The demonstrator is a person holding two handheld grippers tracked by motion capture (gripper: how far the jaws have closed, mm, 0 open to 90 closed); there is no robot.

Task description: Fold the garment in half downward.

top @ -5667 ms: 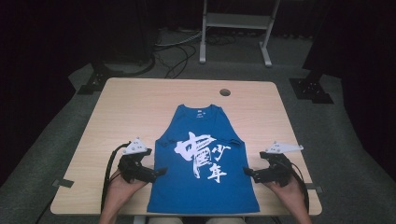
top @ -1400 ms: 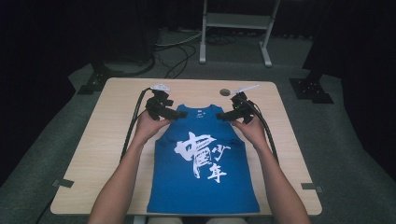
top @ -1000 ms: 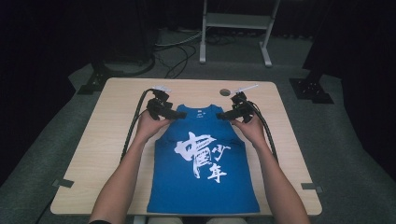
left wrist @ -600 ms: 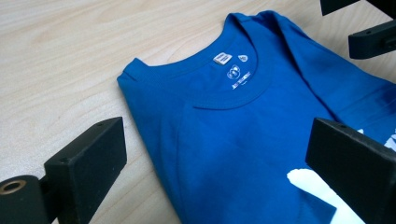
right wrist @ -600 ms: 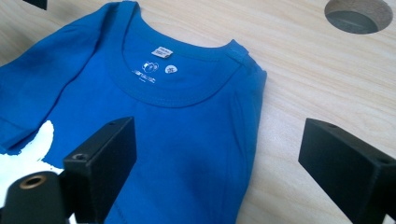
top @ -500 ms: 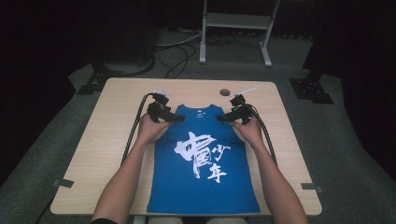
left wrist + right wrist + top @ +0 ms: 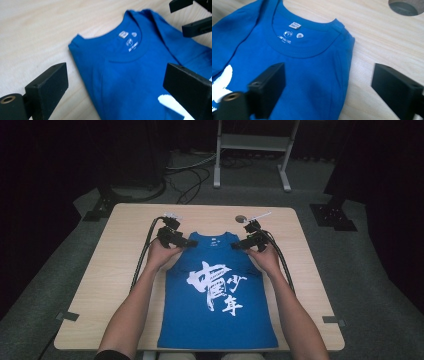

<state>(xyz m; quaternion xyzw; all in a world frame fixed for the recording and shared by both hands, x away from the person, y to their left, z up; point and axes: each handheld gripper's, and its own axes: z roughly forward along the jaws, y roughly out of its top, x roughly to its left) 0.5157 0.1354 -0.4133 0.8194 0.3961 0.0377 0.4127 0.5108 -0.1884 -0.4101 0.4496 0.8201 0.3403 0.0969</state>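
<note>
Fingers [image 7: 47, 85] of left gripper [image 7: 186, 241] spread wide, straddling the shirt's [image 7: 215, 305] shoulder edge; right gripper [image 7: 239, 245] likewise agape over the opposite shoulder, nothing held. Forearms reach fwd from near edge, hands at shirt's top corners. Shirt: blue knit, sleeveless, white print, flat at centre of pale wood-grain table [image 7: 120, 235]. Beyond collar, round hole [image 7: 241, 218] in tabletop.
</note>
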